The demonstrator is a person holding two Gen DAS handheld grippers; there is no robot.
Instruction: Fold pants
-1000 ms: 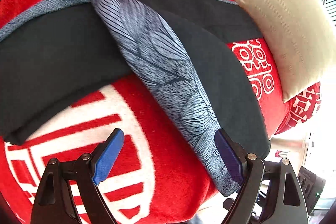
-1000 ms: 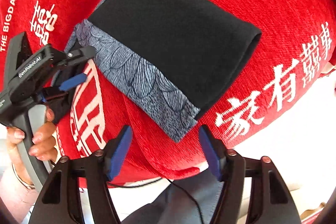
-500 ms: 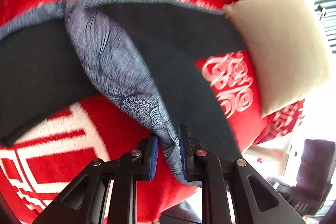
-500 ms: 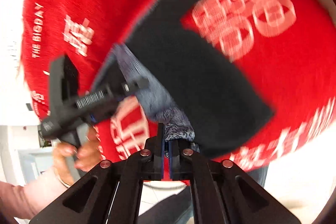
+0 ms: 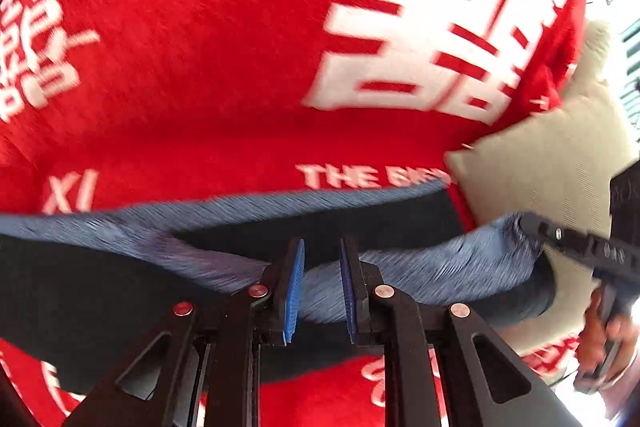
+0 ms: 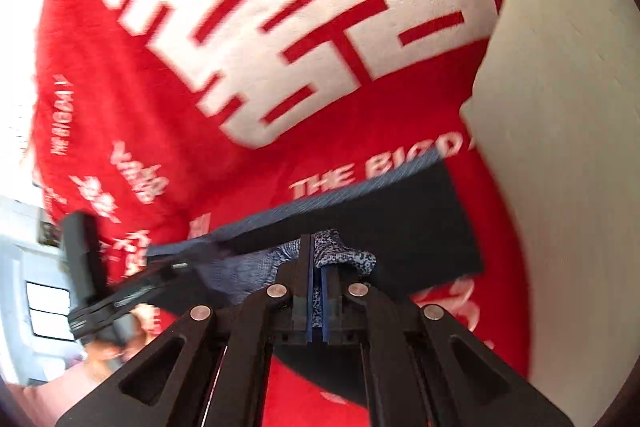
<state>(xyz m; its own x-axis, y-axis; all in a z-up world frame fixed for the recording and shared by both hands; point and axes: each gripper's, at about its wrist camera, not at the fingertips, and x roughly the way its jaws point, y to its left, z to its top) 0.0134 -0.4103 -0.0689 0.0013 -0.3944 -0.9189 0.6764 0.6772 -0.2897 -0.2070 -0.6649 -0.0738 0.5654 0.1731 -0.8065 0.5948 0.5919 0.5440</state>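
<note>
**Both grippers pinch the pants' patterned band**

The left gripper [image 5: 320, 287] has its blue pads pressed on the grey-blue patterned band of the pants [image 5: 420, 267], cloth bunched between them. The right gripper [image 6: 316, 291] is squeezed nearly together on a fold of the same band. The dark pants stretch between the two, lying across a red blanket [image 5: 200, 67] with large white characters. Beyond, to the right, a beige pillow [image 5: 540, 179] rests on the blanket, touching the pants' far end.
</note>
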